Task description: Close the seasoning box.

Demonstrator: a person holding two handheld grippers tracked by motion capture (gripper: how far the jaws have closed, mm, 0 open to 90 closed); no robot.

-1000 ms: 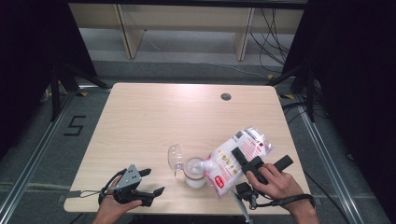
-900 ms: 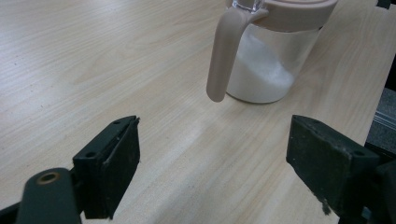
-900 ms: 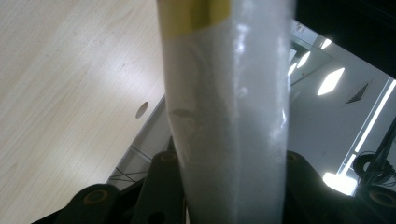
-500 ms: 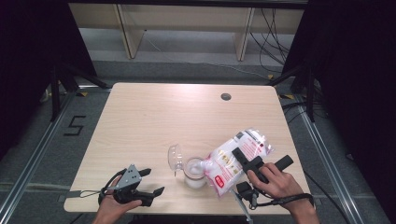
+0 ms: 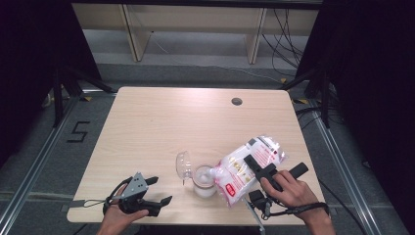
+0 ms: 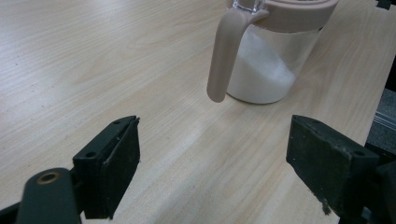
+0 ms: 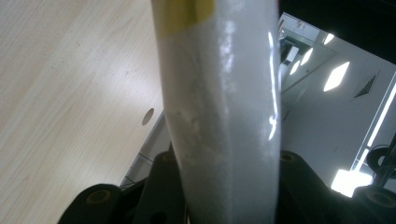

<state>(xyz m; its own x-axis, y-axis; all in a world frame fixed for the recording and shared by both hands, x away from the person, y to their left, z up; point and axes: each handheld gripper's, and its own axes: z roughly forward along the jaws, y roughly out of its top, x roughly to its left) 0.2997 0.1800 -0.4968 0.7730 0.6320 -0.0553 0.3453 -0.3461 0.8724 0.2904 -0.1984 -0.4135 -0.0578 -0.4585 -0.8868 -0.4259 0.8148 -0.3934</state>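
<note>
A clear jar (image 5: 204, 182) with a pink rim and handle stands near the table's front edge, its clear lid (image 5: 183, 164) flipped open to the left. White powder fills its lower part (image 6: 266, 70). My right gripper (image 5: 276, 165) is shut on a plastic bag of white powder (image 5: 242, 171), which is tilted with its lower end over the jar's mouth. In the right gripper view the bag (image 7: 224, 107) stands squeezed between the jaws of the right gripper (image 7: 229, 186). My left gripper (image 5: 161, 190) rests open at the front left, pointing at the jar, with nothing between the jaws (image 6: 215, 158).
The light wooden table (image 5: 195, 122) has a round cable hole (image 5: 237, 101) at the back right. Grey floor and shelf legs lie beyond the far edge. A metal rail (image 5: 39, 161) runs along the floor at the left.
</note>
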